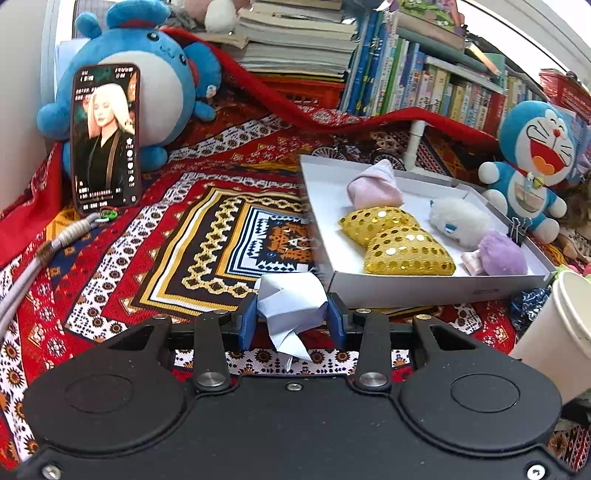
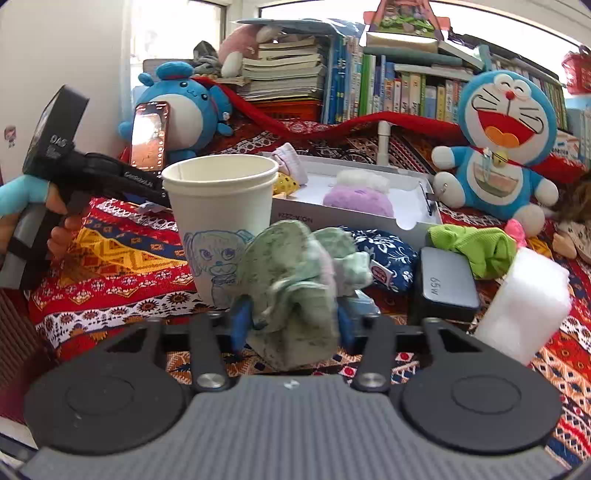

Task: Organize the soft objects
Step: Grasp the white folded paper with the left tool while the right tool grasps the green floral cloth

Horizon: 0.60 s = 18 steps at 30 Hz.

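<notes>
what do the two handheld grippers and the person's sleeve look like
Left gripper: black body, two round discs, silver screws, blue fingers. Right gripper: same black linkage and blue fingers, with a ribbed grey plate. The right wrist view shows the left unit's black handle with white lettering and a light blue sleeve.

Bright window (image 2: 177,33) behind packed bookshelf (image 2: 424,88), white wall (image 2: 66,48) left.

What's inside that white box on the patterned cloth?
The white box holds a pink sock, two gold sequin cushions, a white fluffy ball and a purple pompom. Anything lying under these is hidden.
</notes>
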Each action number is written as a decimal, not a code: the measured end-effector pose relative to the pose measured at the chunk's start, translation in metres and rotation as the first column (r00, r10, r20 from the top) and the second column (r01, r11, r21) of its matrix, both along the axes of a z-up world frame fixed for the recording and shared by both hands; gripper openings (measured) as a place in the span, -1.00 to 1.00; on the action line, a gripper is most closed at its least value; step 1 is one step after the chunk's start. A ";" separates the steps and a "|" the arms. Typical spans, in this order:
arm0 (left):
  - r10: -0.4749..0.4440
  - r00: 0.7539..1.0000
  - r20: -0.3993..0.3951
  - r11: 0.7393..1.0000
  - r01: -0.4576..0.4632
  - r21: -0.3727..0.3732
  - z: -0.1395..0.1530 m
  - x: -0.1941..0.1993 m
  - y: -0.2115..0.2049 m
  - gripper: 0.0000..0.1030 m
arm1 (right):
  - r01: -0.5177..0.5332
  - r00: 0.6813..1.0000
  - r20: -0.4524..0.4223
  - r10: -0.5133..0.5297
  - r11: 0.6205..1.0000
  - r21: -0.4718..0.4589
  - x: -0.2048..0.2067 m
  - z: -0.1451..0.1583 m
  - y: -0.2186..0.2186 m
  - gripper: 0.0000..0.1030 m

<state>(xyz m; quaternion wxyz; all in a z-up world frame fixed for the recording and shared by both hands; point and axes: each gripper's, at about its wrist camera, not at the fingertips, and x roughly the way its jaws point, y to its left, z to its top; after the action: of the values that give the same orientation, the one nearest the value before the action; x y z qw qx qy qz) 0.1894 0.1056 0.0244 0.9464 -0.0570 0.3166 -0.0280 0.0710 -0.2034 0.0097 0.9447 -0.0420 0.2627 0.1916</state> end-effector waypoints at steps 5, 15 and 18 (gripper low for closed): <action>-0.012 1.000 0.013 1.000 0.012 -0.001 0.007 -0.005 -0.001 -0.28 | 0.039 0.999 -0.034 -0.036 0.997 0.072 0.002 0.005 -0.014 -0.41; -0.033 0.998 0.047 0.999 0.033 0.003 0.026 -0.009 -0.003 -0.28 | 0.051 0.999 -0.008 -0.051 0.995 0.089 -0.006 0.025 -0.021 -0.43; -0.045 0.997 0.056 0.999 0.045 0.005 0.033 -0.010 -0.004 -0.28 | 0.070 0.997 0.005 -0.071 0.993 0.096 -0.007 0.033 -0.025 -0.43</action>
<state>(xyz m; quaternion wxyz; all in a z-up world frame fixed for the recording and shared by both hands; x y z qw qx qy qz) 0.1796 0.1019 0.0574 0.9541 -0.0476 0.2914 -0.0502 0.0640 -0.2283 0.0422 0.9529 0.0118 0.2506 0.1704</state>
